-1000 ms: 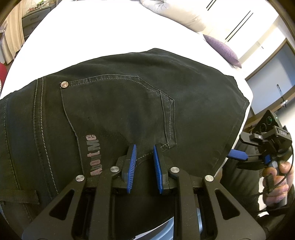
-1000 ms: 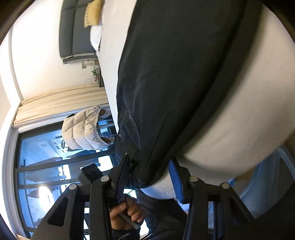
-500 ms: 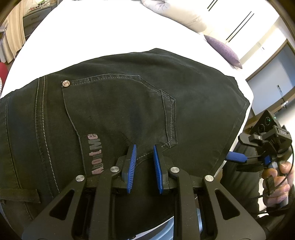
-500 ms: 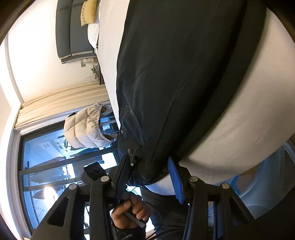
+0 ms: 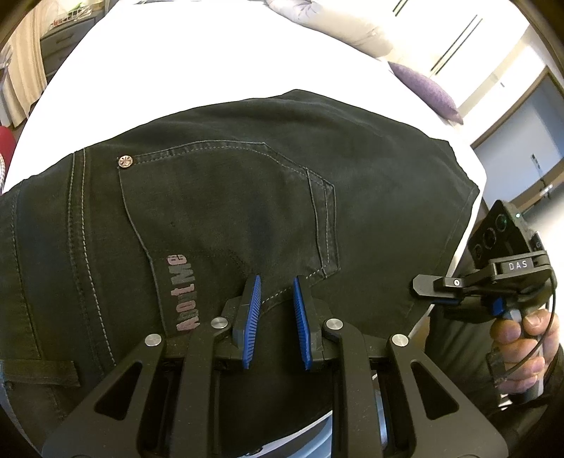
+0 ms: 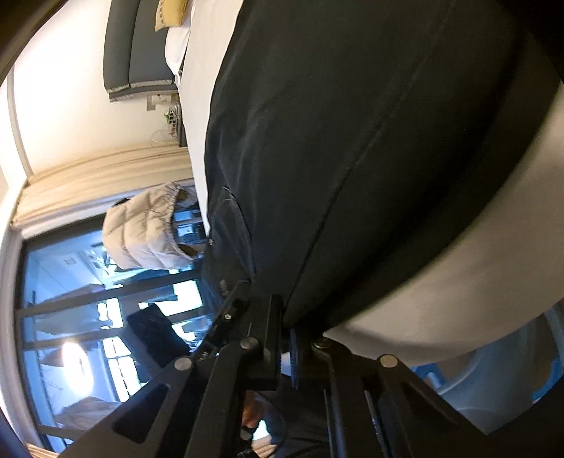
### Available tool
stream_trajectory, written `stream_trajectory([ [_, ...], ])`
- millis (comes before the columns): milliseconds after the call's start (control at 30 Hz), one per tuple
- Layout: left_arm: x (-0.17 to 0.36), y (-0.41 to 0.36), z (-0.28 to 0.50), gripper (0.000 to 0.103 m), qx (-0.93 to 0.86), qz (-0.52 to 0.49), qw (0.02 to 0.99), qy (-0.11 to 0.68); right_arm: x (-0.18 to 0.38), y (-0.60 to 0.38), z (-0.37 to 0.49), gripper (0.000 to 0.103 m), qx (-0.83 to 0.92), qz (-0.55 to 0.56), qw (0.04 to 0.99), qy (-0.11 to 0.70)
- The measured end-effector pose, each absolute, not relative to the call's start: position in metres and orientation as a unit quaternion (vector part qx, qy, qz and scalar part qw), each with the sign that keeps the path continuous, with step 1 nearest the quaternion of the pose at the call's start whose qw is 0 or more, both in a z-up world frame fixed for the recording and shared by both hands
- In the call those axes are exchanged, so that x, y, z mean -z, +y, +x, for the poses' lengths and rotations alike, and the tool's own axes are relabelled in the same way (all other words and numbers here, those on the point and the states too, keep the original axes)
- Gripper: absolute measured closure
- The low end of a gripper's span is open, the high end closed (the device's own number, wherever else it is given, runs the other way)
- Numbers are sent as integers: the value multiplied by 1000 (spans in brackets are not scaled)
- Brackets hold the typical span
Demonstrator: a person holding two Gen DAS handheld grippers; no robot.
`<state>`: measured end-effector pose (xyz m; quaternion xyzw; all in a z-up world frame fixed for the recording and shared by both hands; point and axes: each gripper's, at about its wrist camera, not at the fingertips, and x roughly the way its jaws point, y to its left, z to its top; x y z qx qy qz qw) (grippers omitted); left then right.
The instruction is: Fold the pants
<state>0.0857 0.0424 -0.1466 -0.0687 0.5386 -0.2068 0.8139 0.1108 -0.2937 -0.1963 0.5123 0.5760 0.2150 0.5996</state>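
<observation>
One pair of black denim pants (image 5: 246, 197) lies spread flat on a white bed (image 5: 211, 60), seat side up, with the near edge of the cloth hanging over the bed's edge. One back pocket (image 5: 229, 211) shows in the left wrist view, with one metal rivet (image 5: 125, 161) at its upper corner and pale stitching round its outline. Beside the pocket, down the seam, pinkish-grey lettering (image 5: 183, 292) reads roughly "About Me"; the letters are stylised and not fully clear. One belt loop (image 5: 38, 370) lies at the lower left.

Two grippers are in view. The left gripper (image 5: 276, 317) hovers at the bottom of the pocket with its two blue ribbed pads set a narrow gap apart; whether any cloth is pinched between them cannot be told. The right gripper (image 5: 428, 287) is at the pants' right-hand edge, held by one hand (image 5: 525, 338), and its body carries a label reading "DAS" (image 5: 518, 265). In its own view the right gripper (image 6: 285, 338) has its jaws clamped together on the corner of the pants (image 6: 352, 158).

Two pillows sit at the bed's far side: one pale (image 5: 335, 24) and one purple (image 5: 426, 88). One cream quilted jacket (image 6: 148, 229) hangs by a dark window
</observation>
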Motion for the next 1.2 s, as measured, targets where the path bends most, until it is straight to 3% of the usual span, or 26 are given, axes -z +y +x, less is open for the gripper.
stream_trajectory([
  [200,146,46,78,84,208,-53,816,537,208,-298,101,99,-221,526,589,572],
  [300,148,50,78,84,210,-67,815,536,202,-305,108,91,-221,537,594,557],
  [367,148,50,78,84,209,-69,815,536,203,-319,111,80,-210,563,594,535],
  [500,149,52,78,84,211,-67,815,535,203,-371,115,79,-165,613,615,468],
  [633,149,52,78,84,211,-66,815,535,205,-403,116,100,-130,616,631,454],
  [933,147,51,80,84,212,-62,813,538,209,-412,106,102,-125,607,639,455],
  [1100,148,52,81,84,213,-65,813,538,208,-433,106,96,-111,634,636,426],
  [1200,148,52,81,84,213,-62,813,539,208,-449,107,102,-96,631,644,421],
])
